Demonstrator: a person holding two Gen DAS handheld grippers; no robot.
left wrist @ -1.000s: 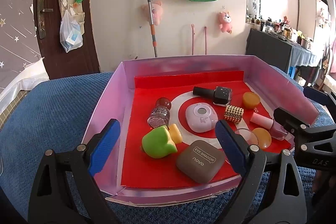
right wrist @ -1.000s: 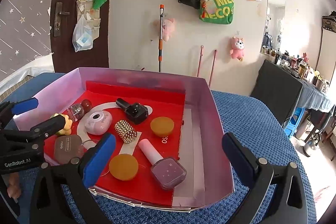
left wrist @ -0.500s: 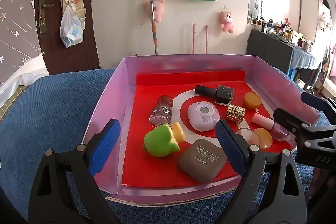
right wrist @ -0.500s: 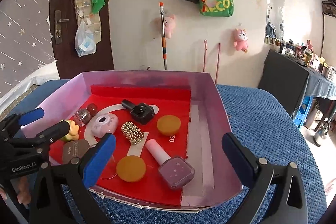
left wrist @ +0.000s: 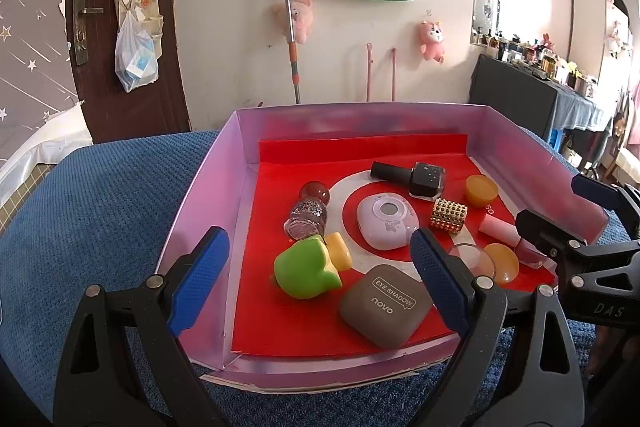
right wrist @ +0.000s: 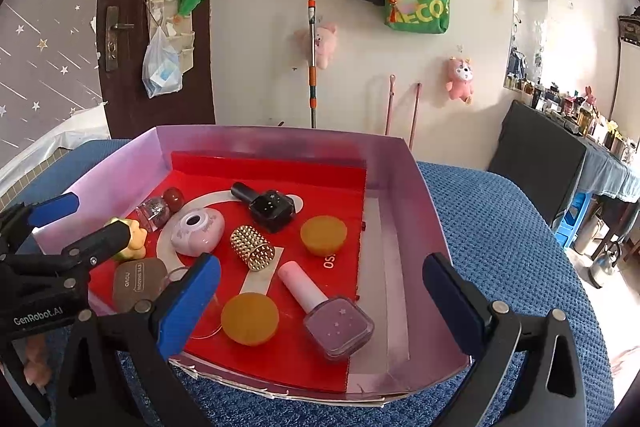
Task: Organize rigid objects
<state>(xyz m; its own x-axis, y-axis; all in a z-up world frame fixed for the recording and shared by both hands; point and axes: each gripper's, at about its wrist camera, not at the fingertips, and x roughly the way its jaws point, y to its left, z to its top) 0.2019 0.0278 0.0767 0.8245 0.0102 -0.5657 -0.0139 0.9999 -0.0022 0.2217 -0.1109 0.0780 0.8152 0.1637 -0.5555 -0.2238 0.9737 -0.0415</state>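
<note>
A pink box [left wrist: 208,183] with a red floor sits on the blue bed cover. It holds a green toy [left wrist: 306,269], a brown eye shadow case [left wrist: 384,305], a glitter bottle [left wrist: 306,217], a lilac compact [left wrist: 386,221], a black polish bottle [left wrist: 420,177], a gold studded cylinder [left wrist: 449,215], two amber discs [right wrist: 250,319] and a pink polish bottle [right wrist: 328,311]. My left gripper [left wrist: 320,275] is open and empty at the box's near edge, over the green toy. My right gripper [right wrist: 320,301] is open and empty at the near right side.
The box [right wrist: 424,227] walls rise around the items. Blue bed cover [left wrist: 100,203] spreads left and right [right wrist: 500,247] of the box. A dark door [left wrist: 92,27] and a wall with hung bags stand behind. A black dresser [right wrist: 536,155] is at the right.
Both grippers have risen and drawn back slightly from the box; the view has tilted up a little. Nothing in the box has moved.
</note>
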